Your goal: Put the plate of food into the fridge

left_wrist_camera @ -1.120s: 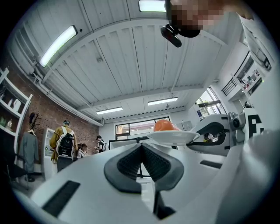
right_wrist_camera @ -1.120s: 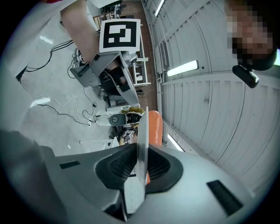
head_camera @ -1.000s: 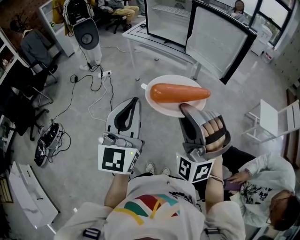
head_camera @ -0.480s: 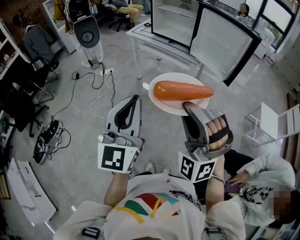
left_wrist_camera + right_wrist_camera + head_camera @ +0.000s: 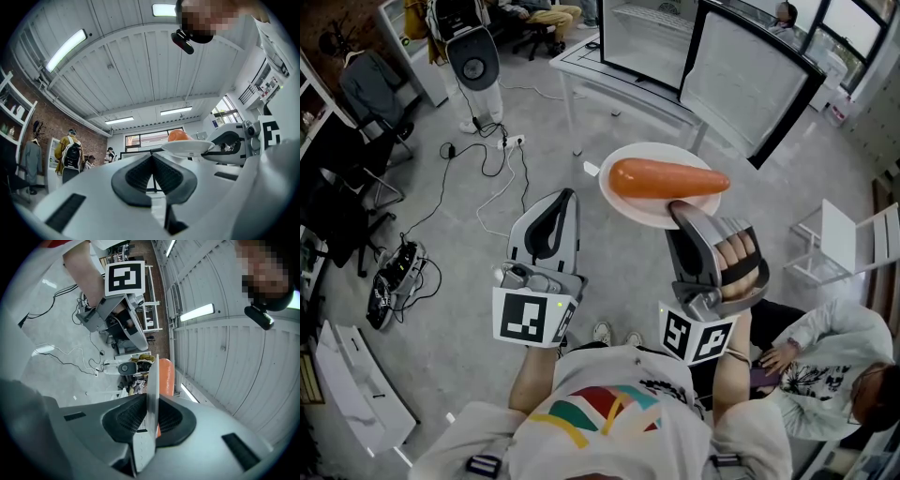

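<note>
- Grey floor (image 5: 469, 281) fills most of the head view, well below both claws.
- Fridge (image 5: 642, 37) at top of the head view: dark frame, pale inside. Its door (image 5: 750, 80) swings out to the right and stands open.
- The fridge sits on a white tabletop (image 5: 581, 64), with thin white legs showing under it.
- Seated person (image 5: 825, 375) at lower right, just beside the right arm.
- Standing fan (image 5: 473, 66) at upper left, with black cables (image 5: 478, 173) trailing over the floor below it.
- Left claw (image 5: 565, 197): pads pressed together with nothing between them. It points ahead, left of the plate and apart from it.
- Right claw (image 5: 680, 214): clamped on the near rim of the plate. In the right gripper view the rim runs edge-on between the two ribbed pads.
- White plate (image 5: 628, 208): held in the air over the floor, short of the tabletop and the open fridge, roughly level.
- Orange food (image 5: 667, 178): one long tapered piece lying across the plate, thick end left, thin end right.
</note>
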Available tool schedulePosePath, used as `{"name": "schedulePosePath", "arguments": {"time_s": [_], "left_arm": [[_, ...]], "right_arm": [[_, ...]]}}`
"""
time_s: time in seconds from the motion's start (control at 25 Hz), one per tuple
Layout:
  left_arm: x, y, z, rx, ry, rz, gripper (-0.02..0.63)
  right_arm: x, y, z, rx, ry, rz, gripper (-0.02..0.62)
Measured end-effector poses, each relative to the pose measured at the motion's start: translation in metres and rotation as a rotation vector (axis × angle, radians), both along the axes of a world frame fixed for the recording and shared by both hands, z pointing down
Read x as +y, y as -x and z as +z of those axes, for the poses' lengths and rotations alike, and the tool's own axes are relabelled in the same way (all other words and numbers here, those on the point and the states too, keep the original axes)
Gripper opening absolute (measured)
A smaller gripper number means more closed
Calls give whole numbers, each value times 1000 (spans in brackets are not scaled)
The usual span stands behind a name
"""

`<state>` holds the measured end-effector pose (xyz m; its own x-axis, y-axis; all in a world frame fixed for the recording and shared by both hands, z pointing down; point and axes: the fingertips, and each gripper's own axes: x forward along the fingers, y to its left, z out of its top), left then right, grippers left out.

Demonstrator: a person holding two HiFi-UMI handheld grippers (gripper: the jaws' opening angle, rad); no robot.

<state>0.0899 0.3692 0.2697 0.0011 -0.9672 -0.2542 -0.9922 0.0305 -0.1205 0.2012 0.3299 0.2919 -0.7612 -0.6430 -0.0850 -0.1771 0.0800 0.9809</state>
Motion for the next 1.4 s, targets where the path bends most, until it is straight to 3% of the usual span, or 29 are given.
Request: {"name": "schedulePosePath", "arguments": {"time_s": [0.44, 1.4], "left_arm": [[8, 44, 1, -6, -17, -61, 6], [-45, 71, 6, 2, -20, 31, 6]], "right_arm": [[-6, 20, 4, 7, -8, 17, 48], [-49, 56, 10, 19, 1, 70, 48]]}}
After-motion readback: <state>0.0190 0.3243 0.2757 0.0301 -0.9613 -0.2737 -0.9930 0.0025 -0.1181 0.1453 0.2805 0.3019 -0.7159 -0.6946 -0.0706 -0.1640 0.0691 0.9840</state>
